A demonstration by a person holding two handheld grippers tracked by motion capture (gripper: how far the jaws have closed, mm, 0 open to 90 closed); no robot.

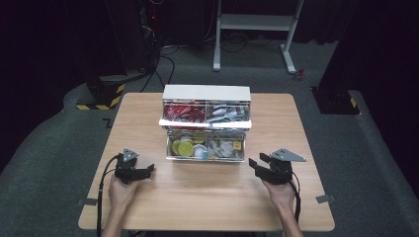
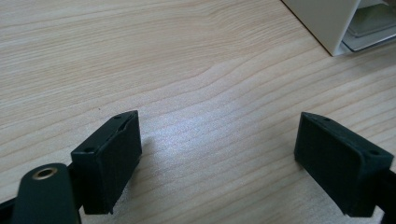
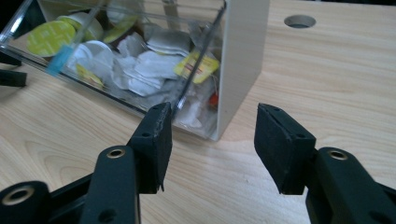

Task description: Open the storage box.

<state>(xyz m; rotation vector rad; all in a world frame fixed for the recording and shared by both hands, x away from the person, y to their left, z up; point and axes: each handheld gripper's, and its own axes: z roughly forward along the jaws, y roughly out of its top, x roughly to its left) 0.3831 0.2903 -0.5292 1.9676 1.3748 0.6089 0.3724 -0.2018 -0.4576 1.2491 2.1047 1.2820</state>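
A white two-tier drawer box [image 1: 206, 93] stands at the middle of the wooden table [image 1: 197, 202]. Its upper clear drawer [image 1: 205, 114] holds red and grey packets. The lower clear drawer [image 1: 205, 148] is pulled out toward me and holds yellow-lidded cups and white sachets [image 3: 154, 65]. My left gripper [image 1: 143, 170] lies low on the table left of the box, open, with bare wood between its fingers [image 2: 112, 158]. My right gripper [image 1: 259, 162] hovers right of the drawer's front corner, open with nothing between its pads [image 3: 280, 144]; the box's white side wall [image 3: 243, 56] is just ahead.
A round cable hole [image 3: 299, 21] is in the tabletop beyond the box. On the grey floor behind the table stand a white desk frame [image 1: 254, 22], black stands with yellow-striped bases [image 1: 101, 96] and loose cables [image 1: 163, 64]. The box's corner [image 2: 322, 23] lies far ahead of the left gripper.
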